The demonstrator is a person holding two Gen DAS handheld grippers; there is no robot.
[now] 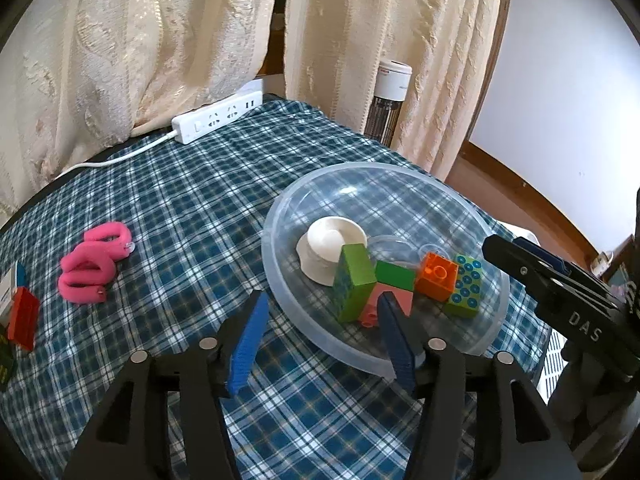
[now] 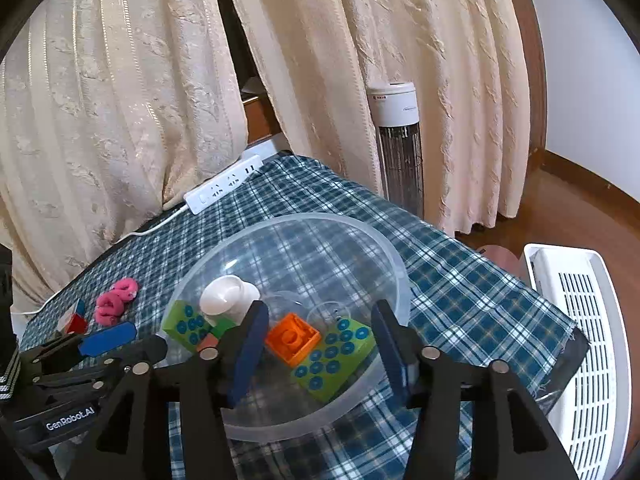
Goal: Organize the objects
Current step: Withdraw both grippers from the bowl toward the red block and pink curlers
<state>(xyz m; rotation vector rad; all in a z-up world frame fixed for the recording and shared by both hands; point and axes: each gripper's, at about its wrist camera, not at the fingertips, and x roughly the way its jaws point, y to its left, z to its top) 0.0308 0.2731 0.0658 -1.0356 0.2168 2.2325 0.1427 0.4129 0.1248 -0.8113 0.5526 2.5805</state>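
Note:
A clear plastic bowl (image 1: 472,204) on the checked tablecloth holds a white cup (image 1: 324,248), green blocks (image 1: 354,280), an orange block (image 1: 438,276), a pink block (image 1: 374,300) and a green block with blue dots (image 1: 466,284). My left gripper (image 1: 320,308) is open and empty at the bowl's near rim. My right gripper (image 2: 320,320) is open and empty above the bowl (image 2: 394,264), over the orange block (image 2: 294,338) and the dotted green block (image 2: 332,360). Pink foam rings (image 1: 92,268) and a red block (image 1: 24,318) lie on the cloth to the left.
A white power strip (image 1: 218,118) with its cable lies at the table's far edge by cream curtains. A tower heater (image 2: 400,148) stands behind the table. A white vented appliance (image 2: 580,340) sits off the table's right edge. The right gripper (image 1: 560,284) shows at the right of the left wrist view.

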